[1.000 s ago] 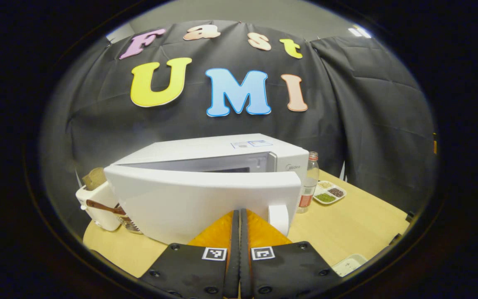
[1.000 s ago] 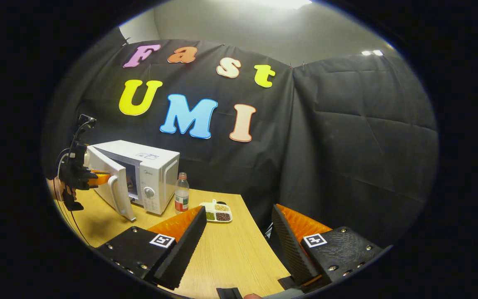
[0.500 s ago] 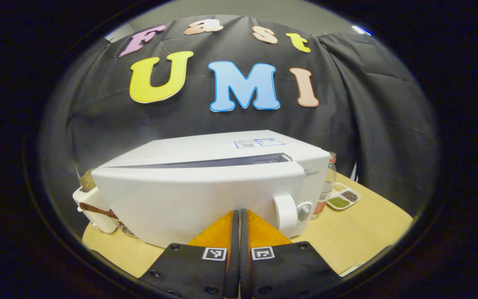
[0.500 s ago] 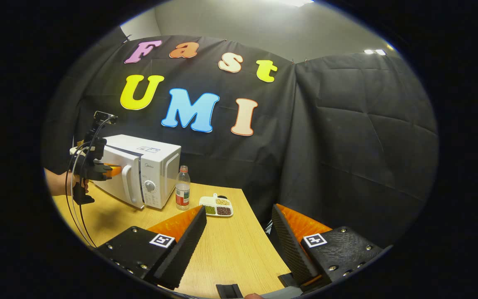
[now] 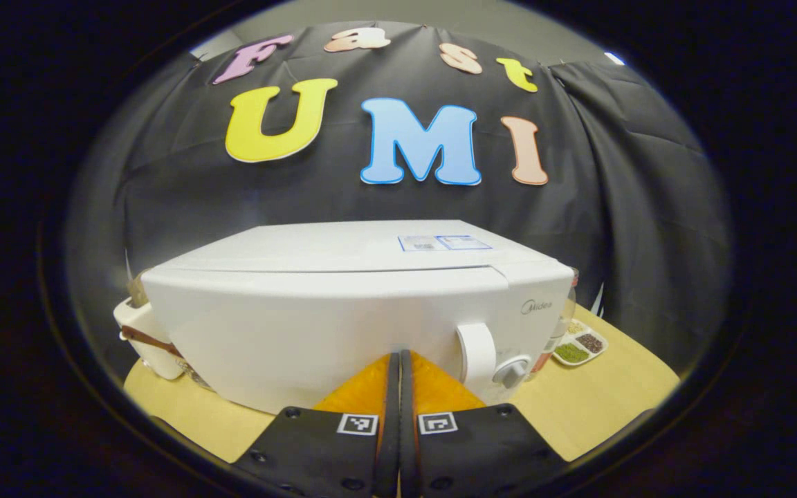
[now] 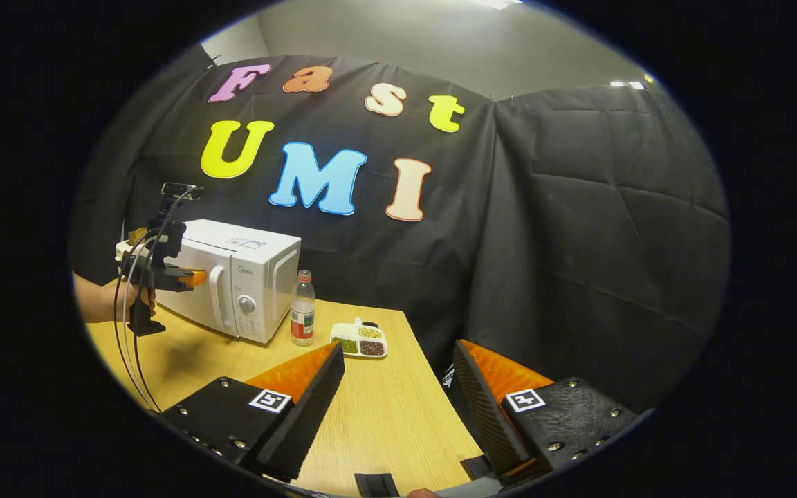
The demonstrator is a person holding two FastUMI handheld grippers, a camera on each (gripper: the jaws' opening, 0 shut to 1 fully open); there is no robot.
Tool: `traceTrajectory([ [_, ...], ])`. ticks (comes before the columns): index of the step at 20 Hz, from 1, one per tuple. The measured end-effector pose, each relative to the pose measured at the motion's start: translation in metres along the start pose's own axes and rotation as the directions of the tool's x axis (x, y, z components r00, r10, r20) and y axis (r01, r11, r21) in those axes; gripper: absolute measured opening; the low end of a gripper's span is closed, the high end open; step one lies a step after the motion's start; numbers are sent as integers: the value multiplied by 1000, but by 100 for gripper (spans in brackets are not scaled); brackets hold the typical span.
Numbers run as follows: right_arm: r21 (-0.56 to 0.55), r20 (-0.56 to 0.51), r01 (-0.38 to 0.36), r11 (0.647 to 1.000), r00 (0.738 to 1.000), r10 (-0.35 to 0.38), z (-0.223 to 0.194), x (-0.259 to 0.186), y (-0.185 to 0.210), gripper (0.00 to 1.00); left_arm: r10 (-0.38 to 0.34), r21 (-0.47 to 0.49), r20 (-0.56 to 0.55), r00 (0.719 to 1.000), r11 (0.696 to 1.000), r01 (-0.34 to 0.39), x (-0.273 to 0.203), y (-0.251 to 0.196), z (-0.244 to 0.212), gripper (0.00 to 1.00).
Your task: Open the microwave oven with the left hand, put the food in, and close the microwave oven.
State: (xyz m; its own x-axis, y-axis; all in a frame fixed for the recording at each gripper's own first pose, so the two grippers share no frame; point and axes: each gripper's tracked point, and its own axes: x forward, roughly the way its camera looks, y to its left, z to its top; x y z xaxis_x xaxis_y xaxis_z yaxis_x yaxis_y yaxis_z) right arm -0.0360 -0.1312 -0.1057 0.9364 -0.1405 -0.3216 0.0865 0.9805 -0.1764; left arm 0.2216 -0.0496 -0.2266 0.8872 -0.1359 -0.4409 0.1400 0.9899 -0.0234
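Note:
A white microwave (image 5: 343, 304) (image 6: 246, 266) stands on the wooden table (image 6: 378, 415) with its door flush against the body. My left gripper (image 5: 398, 356) is shut, its fingertips pressed flat against the door just left of the white handle (image 5: 476, 353). In the right gripper view a hand holds the left gripper (image 6: 194, 279) against the door. My right gripper (image 6: 398, 377) hovers open over the table's near right part, nothing between its fingers. The food is hidden behind the door.
A clear bottle (image 6: 301, 309) with a red cap stands right of the microwave. Beside it lies a white divided tray (image 6: 359, 339) of grains. A white toaster-like appliance (image 5: 146, 339) sits left of the microwave. Cables hang from the left gripper.
The microwave door swung from part open to fully against the body, pushed by my left gripper moving forward. The right gripper stayed where it was.

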Motion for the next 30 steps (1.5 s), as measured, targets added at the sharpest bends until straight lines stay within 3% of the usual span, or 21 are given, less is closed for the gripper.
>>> traceTrajectory([
  [3, 25, 2, -33, 999, 999, 33, 3, 9, 11, 97, 4, 8, 5, 1000, 1000, -4, 2, -7, -1, 8],
  [6, 42, 23, -76, 996, 997, 75, 12, 13, 26, 97, -23, 7, 58, 998, 1000, 22, -24, -14, 20, 7],
  [11, 90, 74, -142, 986, 988, 135, 33, 28, 46, 97, -16, 20, 213, 977, 1000, 12, -107, -5, 71, 7],
  [19, 124, 157, -249, 960, 961, 229, 59, 42, 95, 97, 54, -9, 332, 942, 999, -54, -235, 35, 100, 7],
  [24, 145, 232, -296, 944, 938, 258, 86, 38, 116, 96, 22, -36, 369, 929, 999, -10, -293, 32, 105, 6],
  [27, 134, 257, -317, 939, 926, 276, 98, 36, 125, 97, 62, -47, 402, 914, 998, -46, -308, 39, 107, 96],
  [30, 126, 273, -336, 933, 916, 292, 106, 31, 133, 97, 79, -54, 402, 912, 997, -63, -316, 41, 102, 95],
])
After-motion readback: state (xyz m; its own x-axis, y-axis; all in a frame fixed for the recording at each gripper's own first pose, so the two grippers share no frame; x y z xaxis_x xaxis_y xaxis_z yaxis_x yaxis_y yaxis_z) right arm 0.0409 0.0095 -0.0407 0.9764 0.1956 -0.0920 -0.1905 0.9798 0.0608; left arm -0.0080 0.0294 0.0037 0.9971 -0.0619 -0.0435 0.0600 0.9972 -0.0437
